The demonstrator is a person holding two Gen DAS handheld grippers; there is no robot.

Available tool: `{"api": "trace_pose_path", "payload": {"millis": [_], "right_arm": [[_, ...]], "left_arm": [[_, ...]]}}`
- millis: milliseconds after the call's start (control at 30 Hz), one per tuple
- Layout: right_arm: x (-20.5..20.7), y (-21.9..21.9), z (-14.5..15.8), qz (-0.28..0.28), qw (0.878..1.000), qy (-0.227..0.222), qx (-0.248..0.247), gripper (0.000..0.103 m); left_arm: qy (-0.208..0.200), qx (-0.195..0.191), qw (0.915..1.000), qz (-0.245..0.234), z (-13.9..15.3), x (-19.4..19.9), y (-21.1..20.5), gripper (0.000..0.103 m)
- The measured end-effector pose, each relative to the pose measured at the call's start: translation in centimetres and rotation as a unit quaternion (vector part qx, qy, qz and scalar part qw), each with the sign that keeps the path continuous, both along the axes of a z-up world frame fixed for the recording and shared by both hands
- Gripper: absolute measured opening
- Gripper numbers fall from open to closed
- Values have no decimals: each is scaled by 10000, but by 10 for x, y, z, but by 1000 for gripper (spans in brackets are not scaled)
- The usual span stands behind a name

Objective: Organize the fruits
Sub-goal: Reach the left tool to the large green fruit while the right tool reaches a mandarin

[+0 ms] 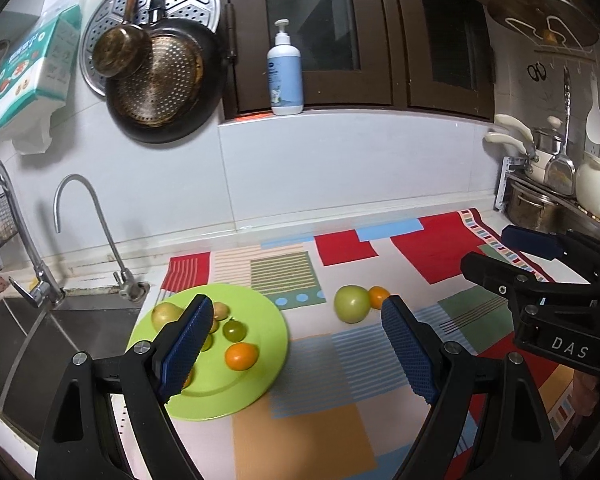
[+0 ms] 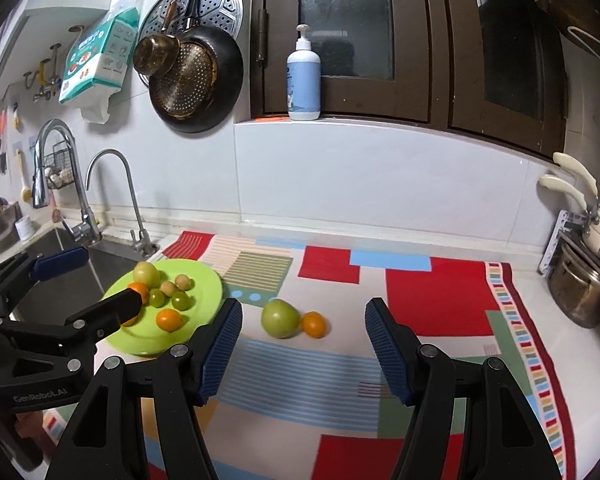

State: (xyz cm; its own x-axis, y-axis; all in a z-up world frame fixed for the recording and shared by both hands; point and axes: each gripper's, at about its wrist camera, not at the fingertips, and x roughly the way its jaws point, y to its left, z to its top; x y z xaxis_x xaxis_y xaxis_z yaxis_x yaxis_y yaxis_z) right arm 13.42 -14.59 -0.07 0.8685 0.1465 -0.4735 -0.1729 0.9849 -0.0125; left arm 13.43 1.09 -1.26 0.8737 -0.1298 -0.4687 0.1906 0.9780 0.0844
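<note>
- The left gripper (image 1: 296, 346) has its blue pads (image 1: 408, 352) spread wide, grasping nothing; it hangs over the near left part of the patterned mat (image 1: 332, 360), at the right rim of the green plate (image 1: 260, 364).
- The right gripper (image 2: 302, 350) is also released, jaws apart with nothing between them, above the middle of the mat.
- A large green fruit (image 2: 280, 317) and a small orange fruit (image 2: 313, 324) lie touching each other on the mat, just right of the plate, off it.
- The plate sits on the mat's left edge beside the sink (image 2: 60, 280); it carries several small fruits, green, yellowish and orange (image 2: 169, 319).
- Behind, a soap bottle (image 2: 304, 80) stands on the window ledge; pans (image 2: 198, 80) hang on the wall.
- Pots (image 2: 576, 292) stand past the mat's right edge.
</note>
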Motion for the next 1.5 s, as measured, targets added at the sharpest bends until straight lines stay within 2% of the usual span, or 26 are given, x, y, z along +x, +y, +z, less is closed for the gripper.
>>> {"api": "trace_pose_path", "payload": {"millis": [367, 700, 1000, 1233, 1500], "right_arm": [[21, -19, -10, 292, 9992, 74, -251, 65], [57, -22, -36, 654, 9962, 373, -426, 65], [93, -17, -64, 970, 9915, 678, -533, 65], [122, -16, -90, 1207, 9852, 1086, -548, 64], [150, -13, -118, 1454, 9761, 1534, -508, 56]], "left_arm": [[72, 159, 9997, -155, -10, 22, -31, 86], [241, 419, 9982, -353, -30, 57, -46, 86], [665, 345, 9956, -569, -55, 90, -48, 81], [1075, 314, 9908, -758, -80, 111, -54, 79], [1345, 288, 9866, -882, -99, 134, -58, 76]]}}
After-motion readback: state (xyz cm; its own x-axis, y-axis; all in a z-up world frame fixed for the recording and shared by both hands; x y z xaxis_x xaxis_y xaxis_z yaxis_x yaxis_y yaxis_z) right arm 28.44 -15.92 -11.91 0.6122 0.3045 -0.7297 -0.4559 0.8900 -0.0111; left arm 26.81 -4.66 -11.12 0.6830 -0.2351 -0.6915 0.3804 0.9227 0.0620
